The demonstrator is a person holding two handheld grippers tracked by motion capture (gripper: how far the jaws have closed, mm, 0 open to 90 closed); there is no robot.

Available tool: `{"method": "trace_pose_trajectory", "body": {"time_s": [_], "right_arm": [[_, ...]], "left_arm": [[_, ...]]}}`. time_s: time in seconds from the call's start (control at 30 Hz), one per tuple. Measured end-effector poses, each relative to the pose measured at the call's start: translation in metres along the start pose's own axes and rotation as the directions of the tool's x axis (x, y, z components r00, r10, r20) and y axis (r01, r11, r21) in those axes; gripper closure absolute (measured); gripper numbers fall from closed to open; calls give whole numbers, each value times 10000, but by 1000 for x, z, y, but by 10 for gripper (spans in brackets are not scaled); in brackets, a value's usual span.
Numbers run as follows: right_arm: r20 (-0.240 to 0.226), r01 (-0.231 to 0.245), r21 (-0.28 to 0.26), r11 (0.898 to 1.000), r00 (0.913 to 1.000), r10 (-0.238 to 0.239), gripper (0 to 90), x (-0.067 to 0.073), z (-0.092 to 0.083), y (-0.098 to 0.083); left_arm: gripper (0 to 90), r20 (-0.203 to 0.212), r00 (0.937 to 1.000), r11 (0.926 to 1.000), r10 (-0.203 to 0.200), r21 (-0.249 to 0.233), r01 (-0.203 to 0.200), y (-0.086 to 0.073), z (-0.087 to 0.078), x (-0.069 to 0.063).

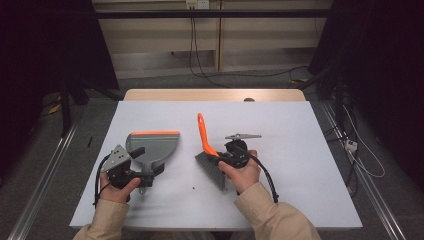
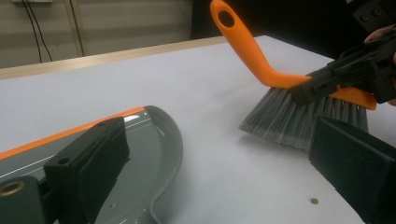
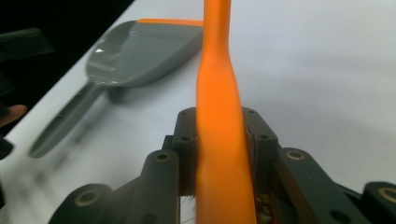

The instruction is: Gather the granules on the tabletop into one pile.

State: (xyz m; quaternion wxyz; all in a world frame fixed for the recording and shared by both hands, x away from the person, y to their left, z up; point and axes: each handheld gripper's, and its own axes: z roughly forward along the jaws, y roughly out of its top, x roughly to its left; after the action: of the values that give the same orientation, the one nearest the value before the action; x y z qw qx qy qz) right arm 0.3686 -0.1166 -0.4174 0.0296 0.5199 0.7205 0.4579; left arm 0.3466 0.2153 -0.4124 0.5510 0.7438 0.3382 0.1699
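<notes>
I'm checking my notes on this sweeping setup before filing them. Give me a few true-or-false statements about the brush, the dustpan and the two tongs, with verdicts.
1. The right tongs are clamped on the orange brush handle. True.
2. The grey dustpan has a blue strip along its front lip. False: the strip is orange.
3. The brush bristles are grey. True.
4. The left tongs are closed on the brush. False: their jaws stand apart over the table, one over the dustpan.
5. The dustpan lies on the floor. False: it lies on the white table.
</notes>
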Motion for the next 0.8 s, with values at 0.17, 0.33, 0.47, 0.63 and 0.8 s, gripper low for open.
{"method": "trace_pose_trajectory", "body": {"time_s": [0.17,0.33,0.47,0.63,0.8], "right_arm": [[-345,298,-50,9995,9990,-299,709,21,5,4],[-921,73,77,9999,9957,-66,709,40,20,-3],[-1168,-3,270,9996,9931,35,709,50,32,-10],[-654,260,496,9984,9976,-227,708,46,41,-18],[-223,6,419,9991,9998,3,706,29,34,-16]], "left_arm": [[46,-17,10000,10000,23,-23,-23,1,-1,0],[46,-42,10000,9999,-33,-97,33,1,-3,1],[46,-28,10000,9999,-23,-158,23,2,-4,1],[46,-29,10000,9999,-17,-170,17,2,-5,1],[46,-11,10000,9999,13,-134,-13,2,-4,1]]}}
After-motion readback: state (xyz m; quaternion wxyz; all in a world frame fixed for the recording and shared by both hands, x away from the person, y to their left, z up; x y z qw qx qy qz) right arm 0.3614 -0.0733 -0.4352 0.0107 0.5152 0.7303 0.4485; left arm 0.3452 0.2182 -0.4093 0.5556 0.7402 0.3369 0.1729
